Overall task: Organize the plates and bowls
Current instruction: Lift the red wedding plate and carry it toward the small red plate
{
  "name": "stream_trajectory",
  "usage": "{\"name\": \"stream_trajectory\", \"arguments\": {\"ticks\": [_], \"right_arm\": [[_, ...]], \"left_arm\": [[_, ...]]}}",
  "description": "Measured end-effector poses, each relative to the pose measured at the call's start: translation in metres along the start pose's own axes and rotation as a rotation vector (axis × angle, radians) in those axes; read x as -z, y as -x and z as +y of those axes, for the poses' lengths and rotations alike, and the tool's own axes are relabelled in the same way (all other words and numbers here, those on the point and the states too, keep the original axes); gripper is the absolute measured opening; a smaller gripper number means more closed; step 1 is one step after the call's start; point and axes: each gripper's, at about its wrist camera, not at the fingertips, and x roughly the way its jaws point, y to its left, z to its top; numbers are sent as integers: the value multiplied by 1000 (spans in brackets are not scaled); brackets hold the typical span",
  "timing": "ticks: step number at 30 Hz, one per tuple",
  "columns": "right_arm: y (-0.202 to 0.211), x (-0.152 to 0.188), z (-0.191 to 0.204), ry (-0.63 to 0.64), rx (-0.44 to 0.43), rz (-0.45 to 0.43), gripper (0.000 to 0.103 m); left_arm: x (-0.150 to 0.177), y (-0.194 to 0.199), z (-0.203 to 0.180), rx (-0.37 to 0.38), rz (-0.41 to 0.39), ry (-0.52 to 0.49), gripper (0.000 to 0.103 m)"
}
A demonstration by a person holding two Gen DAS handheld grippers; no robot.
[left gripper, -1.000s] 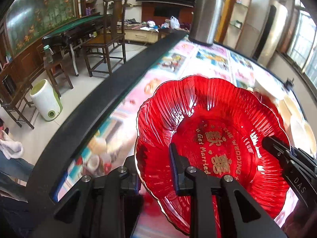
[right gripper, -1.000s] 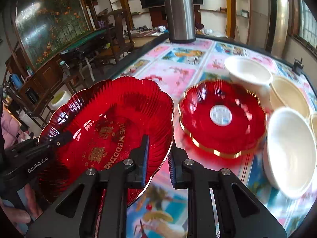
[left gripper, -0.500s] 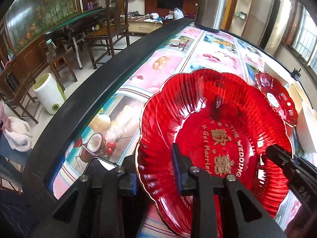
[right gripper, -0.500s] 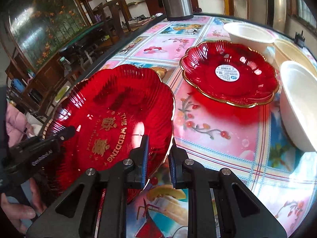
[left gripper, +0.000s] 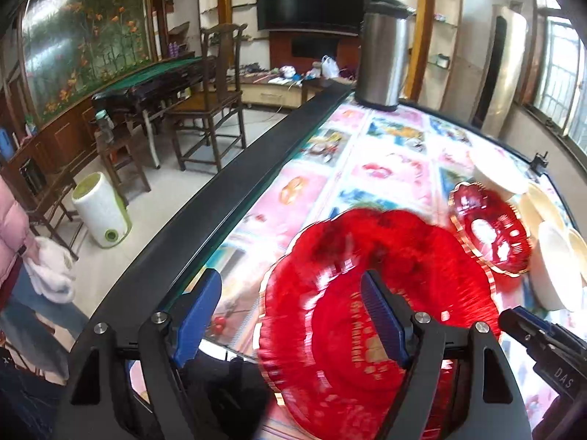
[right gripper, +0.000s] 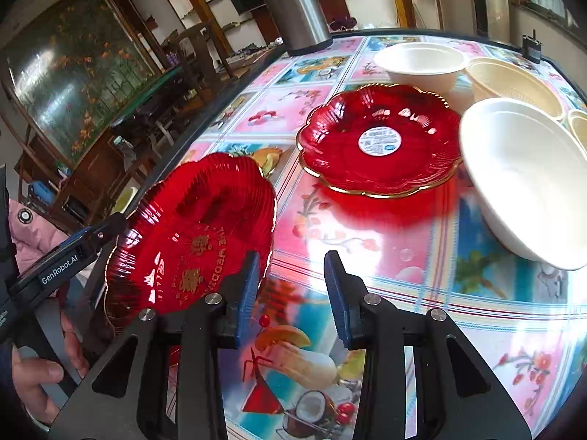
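Patterned surface (right gripper: 403, 256) is carrying the dishes. Large red plate (right gripper: 190, 234) is lying at its near left edge; both grippers' jaws have just been opening. Left gripper (left gripper: 293, 311) is spreading wide; right gripper (right gripper: 293, 289) is gaping narrowly, its left finger at the plate's rim.

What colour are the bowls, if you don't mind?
White and cream bowls, clearest in the right wrist view.

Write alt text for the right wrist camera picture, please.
An open right claw hovers beside a big red wedding plate at the table's near edge, its rim just inside the left pad. Beyond lie a smaller red plate and white bowls.
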Motion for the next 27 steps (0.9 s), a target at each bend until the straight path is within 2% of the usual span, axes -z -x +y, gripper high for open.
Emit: {"name": "stream_trajectory", "arguments": {"ticks": [9,15,27], "right_arm": [[35,-4,-22,-39,27,-68,36],[37,-2,-41,-101,19,-66,36],[20,-7,-68,-209,4,-48,36]], "left_arm": [[-11,14,-44,81,-23,-62,79],[-21,21,-79,104,-56,-116,79],[-36,-5,-122,156,10,-145,79]]}}
